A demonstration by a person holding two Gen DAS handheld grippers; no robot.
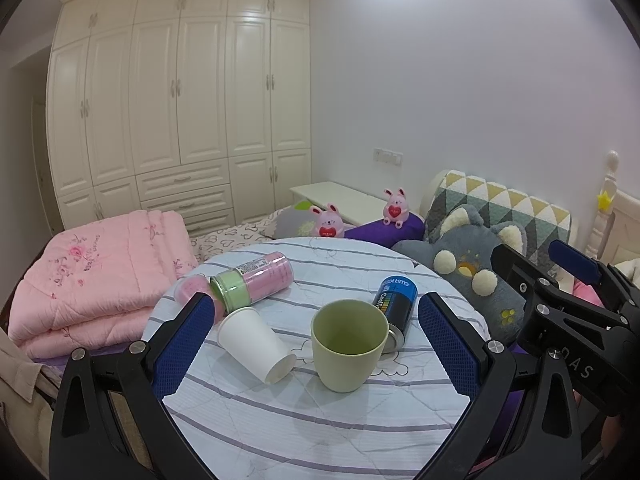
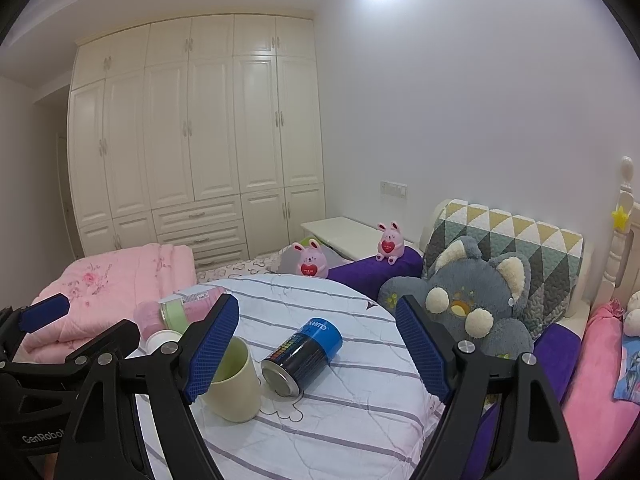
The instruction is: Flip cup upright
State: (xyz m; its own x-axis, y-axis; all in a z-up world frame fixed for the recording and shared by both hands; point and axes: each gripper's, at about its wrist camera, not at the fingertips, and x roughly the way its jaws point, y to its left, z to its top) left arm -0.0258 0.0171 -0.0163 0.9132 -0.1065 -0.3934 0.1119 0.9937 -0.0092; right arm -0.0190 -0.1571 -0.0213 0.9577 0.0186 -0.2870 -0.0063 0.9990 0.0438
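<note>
A pale green cup point(image 1: 349, 346) stands upright, mouth up, on the round striped table point(image 1: 320, 420). It also shows in the right wrist view point(image 2: 234, 384), partly behind my right gripper's left finger. A white paper cup point(image 1: 256, 344) lies on its side just left of it; only its rim point(image 2: 162, 338) shows in the right wrist view. My left gripper point(image 1: 316, 344) is open and empty, with the green cup between its fingers but untouched. My right gripper point(image 2: 316, 350) is open and empty, hovering over a lying can.
A blue and black can point(image 1: 394, 304) lies on its side right of the green cup point(image 2: 304, 354). A pink bottle with a green cap point(image 1: 256, 280) lies at the table's back left. A folded pink quilt point(image 1: 92, 276), grey plush toy point(image 1: 472, 264) and pillows surround the table.
</note>
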